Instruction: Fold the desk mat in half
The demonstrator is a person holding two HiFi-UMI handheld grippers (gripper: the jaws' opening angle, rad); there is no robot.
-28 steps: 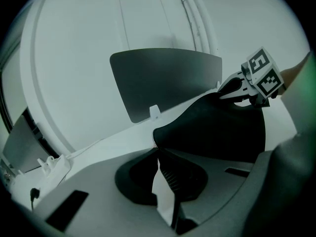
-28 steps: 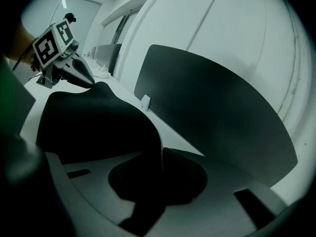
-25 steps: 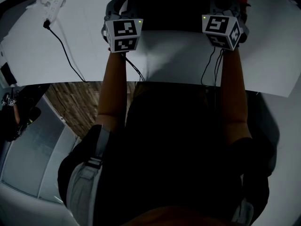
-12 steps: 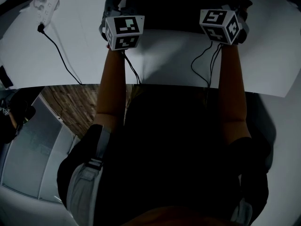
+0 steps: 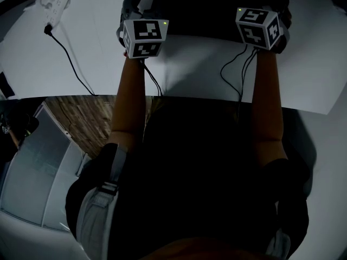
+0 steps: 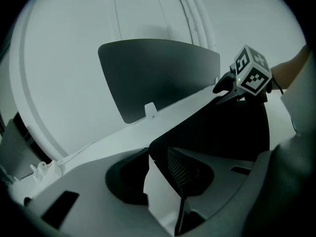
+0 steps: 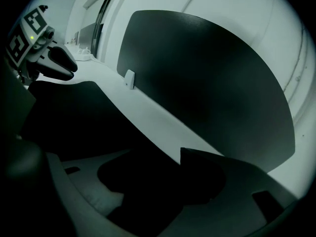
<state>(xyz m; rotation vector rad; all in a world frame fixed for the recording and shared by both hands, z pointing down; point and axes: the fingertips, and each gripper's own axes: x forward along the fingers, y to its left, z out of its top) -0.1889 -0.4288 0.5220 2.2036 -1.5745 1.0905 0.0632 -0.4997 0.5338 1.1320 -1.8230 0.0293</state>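
Head view: since a second ago the right gripper point(image 5: 265, 10) has nudged toward one o'clock, while the left gripper point(image 5: 136, 7) holds its spot. The dark desk mat point(image 5: 200, 12) lies at twelve o'clock on the white table point(image 5: 81, 47). Left gripper view: the jaws have just been opening and are now partly apart, the mat's corner loose between them, unpinched. Right gripper view: the jaws have just swung wider and stand well apart, with the mat between them, not gripped.

A white table point(image 5: 303, 75) carries a dark desk mat point(image 5: 206, 10), power strip point(image 5: 53, 4) and cable point(image 5: 68, 50).
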